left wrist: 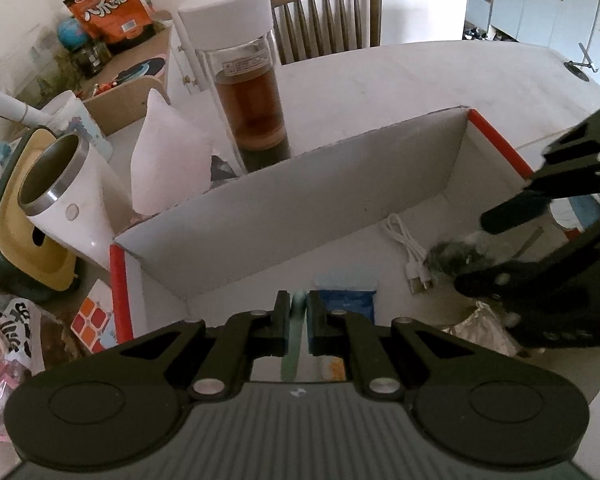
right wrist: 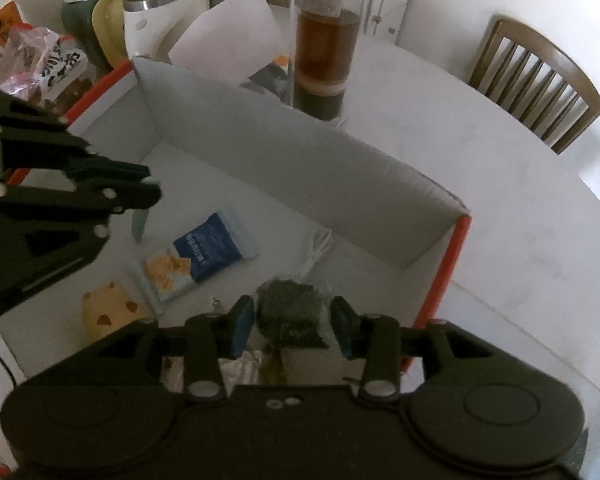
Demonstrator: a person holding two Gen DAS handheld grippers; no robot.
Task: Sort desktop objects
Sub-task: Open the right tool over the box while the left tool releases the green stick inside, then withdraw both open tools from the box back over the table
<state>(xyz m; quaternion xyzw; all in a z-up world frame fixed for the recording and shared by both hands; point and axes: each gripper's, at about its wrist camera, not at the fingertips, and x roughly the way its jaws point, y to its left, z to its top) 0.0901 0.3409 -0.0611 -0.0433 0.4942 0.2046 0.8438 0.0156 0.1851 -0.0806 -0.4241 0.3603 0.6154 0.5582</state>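
The white round table (right wrist: 500, 184) carries everything, and on it sits the big open cardboard box with white inner walls and red outer edges (left wrist: 340, 184), over which I hold both my tools. Behind the box stands a tall glass bottle with a white cap and brown tea inside (left wrist: 252, 92), and to its left a white steel-rimmed tumbler (left wrist: 68, 196) leans against a green and yellow holder. A wooden slat-back chair (right wrist: 540, 80) stands at the table's far side. Inside the box lie a blue and white snack packet (right wrist: 204, 256), a yellow cookie-shaped soft toy (right wrist: 108, 312) just beside it, and a coiled white charging cable (left wrist: 408, 248) near the far wall. My left gripper (left wrist: 299, 312) hangs above the box floor with its fingers drawn narrow, pinching a slim pale green stick-like object (left wrist: 296, 332) that hangs downward. My right gripper (right wrist: 292, 320) is low in the box with its fingers spread wide on either side of a dark grey fuzzy bundle in clear wrap (right wrist: 290, 312); I cannot tell whether the pads touch it.
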